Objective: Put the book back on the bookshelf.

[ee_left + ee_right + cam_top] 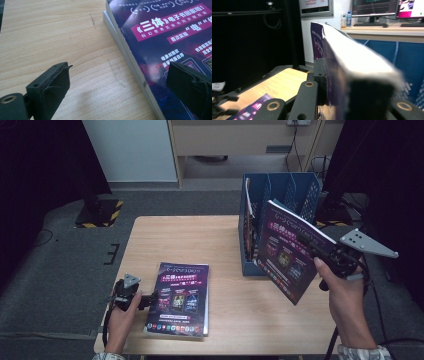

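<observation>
At the near left of the counter [150, 240], the left tool [150, 299] rests low with its jaws spread, one over bare wood and the other above the cover of the flat book [180, 300], at its left edge. It grips nothing; it looks placed there to steady that book or to be ready for taking it next. The flat book lies cover up, near the counter's front edge, well apart from the rack.

Toward the right, the blue file rack [280, 190] stands upright on the far right part of the counter, with something thin already in its leftmost slot.

Just in front of the rack, the right tool [312, 247] is pinching the raised book [290, 250] across its thickness, jaws pressed on both covers, as the right gripper view shows. The book is held off the counter, tilted, its upper edge near the rack's dividers, probably so it can go down edge-first into a slot.
</observation>
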Demonstrator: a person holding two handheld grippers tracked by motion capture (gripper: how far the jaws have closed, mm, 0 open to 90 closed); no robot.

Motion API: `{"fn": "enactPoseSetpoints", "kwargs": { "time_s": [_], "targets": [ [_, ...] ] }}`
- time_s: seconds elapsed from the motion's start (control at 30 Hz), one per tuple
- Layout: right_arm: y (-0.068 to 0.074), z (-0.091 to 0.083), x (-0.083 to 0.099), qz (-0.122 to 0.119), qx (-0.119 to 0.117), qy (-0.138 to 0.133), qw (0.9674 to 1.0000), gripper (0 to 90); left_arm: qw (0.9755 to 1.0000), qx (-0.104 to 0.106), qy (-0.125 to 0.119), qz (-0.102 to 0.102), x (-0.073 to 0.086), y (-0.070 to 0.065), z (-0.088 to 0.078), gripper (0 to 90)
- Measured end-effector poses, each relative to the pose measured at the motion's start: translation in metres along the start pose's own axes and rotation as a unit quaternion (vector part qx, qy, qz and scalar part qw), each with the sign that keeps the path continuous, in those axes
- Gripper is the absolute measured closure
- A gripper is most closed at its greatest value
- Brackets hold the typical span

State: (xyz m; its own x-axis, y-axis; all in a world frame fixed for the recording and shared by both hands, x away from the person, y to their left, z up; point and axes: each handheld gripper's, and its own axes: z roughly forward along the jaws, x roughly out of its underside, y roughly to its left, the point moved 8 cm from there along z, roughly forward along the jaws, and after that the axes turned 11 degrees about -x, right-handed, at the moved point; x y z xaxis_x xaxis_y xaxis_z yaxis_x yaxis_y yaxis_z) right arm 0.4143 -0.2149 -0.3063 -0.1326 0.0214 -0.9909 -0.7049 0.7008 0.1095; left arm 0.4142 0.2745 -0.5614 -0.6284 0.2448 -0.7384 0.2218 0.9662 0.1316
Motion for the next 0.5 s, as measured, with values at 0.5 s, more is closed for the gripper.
{"fn": "enactPoseSetpoints", "kwargs": {
  "time_s": [0.5],
  "targets": [
    [-0.031, 0.025, -0.015, -0.004, 0.064, 0.007, 0.9979, 84.0, 1.0, 0.001, 0.002, 0.002, 0.001, 0.0, 0.001, 4.5]
  ]
}}
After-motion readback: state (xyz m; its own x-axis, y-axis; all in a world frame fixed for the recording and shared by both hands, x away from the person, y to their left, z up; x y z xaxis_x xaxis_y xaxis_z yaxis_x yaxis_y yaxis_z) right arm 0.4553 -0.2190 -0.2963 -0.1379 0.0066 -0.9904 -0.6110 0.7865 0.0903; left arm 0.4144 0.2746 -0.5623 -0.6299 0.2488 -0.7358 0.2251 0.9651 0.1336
